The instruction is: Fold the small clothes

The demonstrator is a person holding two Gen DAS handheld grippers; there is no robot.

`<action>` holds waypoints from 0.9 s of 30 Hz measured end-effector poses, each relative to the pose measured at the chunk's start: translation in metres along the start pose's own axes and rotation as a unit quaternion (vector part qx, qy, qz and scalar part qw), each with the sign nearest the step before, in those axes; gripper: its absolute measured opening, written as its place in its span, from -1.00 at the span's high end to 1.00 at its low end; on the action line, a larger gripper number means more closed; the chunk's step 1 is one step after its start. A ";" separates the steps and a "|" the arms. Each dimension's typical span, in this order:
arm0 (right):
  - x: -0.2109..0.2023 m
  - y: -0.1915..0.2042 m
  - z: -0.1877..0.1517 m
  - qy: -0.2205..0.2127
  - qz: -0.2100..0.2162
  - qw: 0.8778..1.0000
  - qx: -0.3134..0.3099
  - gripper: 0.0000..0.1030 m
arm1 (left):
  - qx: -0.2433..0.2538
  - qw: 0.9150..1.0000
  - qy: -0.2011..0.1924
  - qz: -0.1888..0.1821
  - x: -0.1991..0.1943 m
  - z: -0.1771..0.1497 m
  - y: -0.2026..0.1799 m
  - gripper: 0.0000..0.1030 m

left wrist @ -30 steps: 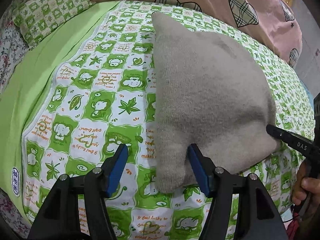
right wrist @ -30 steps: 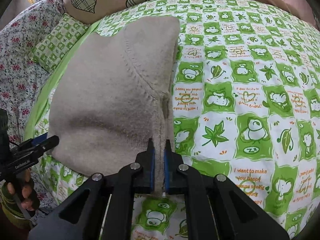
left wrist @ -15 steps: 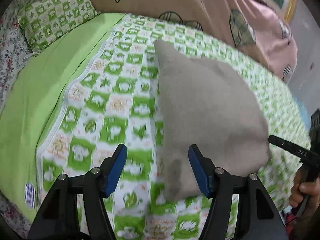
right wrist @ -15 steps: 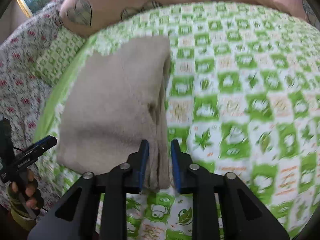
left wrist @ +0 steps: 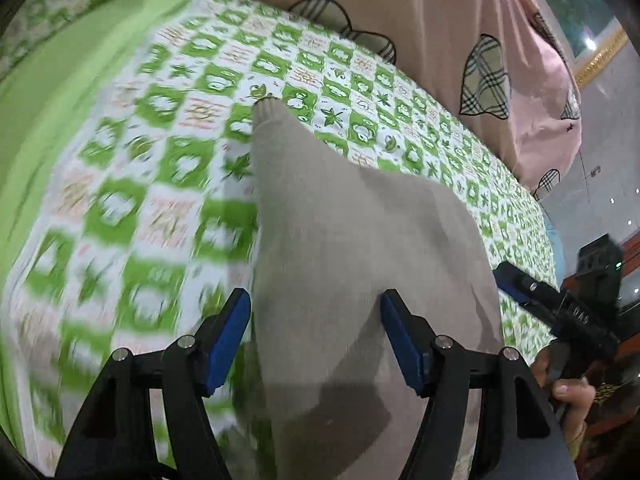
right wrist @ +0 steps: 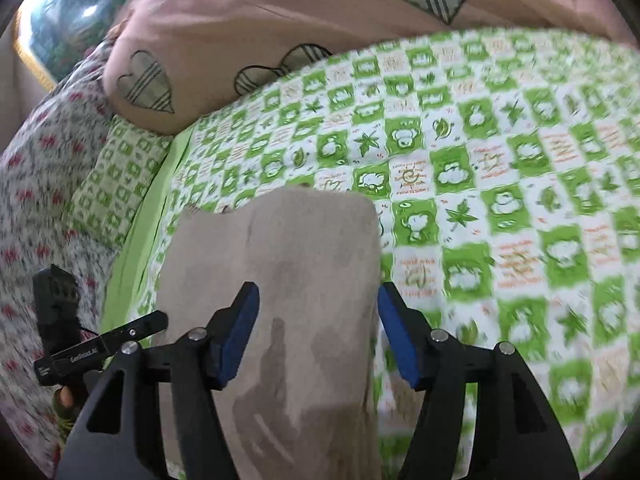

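Note:
A folded beige knit garment (left wrist: 352, 248) lies on the green-and-white checked bedsheet (left wrist: 160, 160). It also shows in the right wrist view (right wrist: 288, 264). My left gripper (left wrist: 316, 336) is open, its blue pads spread above the garment's near end, holding nothing. My right gripper (right wrist: 316, 332) is open above the garment's near end, holding nothing. The right gripper also shows at the right edge of the left wrist view (left wrist: 560, 312), beside the garment. The left gripper shows at the left of the right wrist view (right wrist: 100, 348).
A pink quilt with plaid hearts (left wrist: 460, 40) lies bunched along the far side of the bed. A small checked pillow (right wrist: 116, 188) and a floral cover (right wrist: 36, 184) lie to the left in the right wrist view. A plain green sheet strip (left wrist: 60, 100) borders the checked sheet.
My right gripper, shut on the garment's edge a second ago, has opened wide and let it go. Both grippers have lifted and pulled back; the garment lies folded narrower.

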State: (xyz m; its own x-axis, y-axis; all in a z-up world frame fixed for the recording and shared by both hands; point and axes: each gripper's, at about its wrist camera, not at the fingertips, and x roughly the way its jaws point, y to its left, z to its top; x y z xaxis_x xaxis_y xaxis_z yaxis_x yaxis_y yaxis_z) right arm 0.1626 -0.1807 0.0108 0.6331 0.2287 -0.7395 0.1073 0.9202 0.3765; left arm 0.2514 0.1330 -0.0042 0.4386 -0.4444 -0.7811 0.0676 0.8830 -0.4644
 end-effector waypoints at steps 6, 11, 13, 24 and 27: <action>0.032 -0.012 0.011 0.018 0.000 1.000 0.003 0.60 | 0.000 1.000 0.006 0.012 0.035 0.037 0.007 0.02; 0.023 -0.018 0.018 -0.019 0.037 0.999 0.005 0.82 | 0.030 0.999 -0.025 0.033 0.037 0.051 -0.002 0.43; 0.016 -0.016 0.018 -0.032 0.032 0.999 -0.002 0.83 | 0.041 0.997 -0.036 0.049 0.037 0.054 -0.005 0.44; 0.039 -0.028 0.015 0.015 0.015 1.000 0.019 0.72 | 0.023 0.991 -0.063 0.112 0.038 0.083 0.019 0.44; 0.014 -0.028 0.015 -0.009 0.015 1.000 0.023 0.72 | 0.025 0.987 -0.099 0.125 0.002 0.072 0.016 0.47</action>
State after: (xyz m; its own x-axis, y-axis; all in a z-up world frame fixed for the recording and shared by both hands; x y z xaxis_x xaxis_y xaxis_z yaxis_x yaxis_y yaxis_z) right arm 0.1799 -0.2080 -0.0022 0.6495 0.2504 -0.7180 0.1232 0.8971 0.4243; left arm 0.3183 0.1568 0.0168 0.6132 -0.1777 -0.7697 -0.0227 0.9700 -0.2420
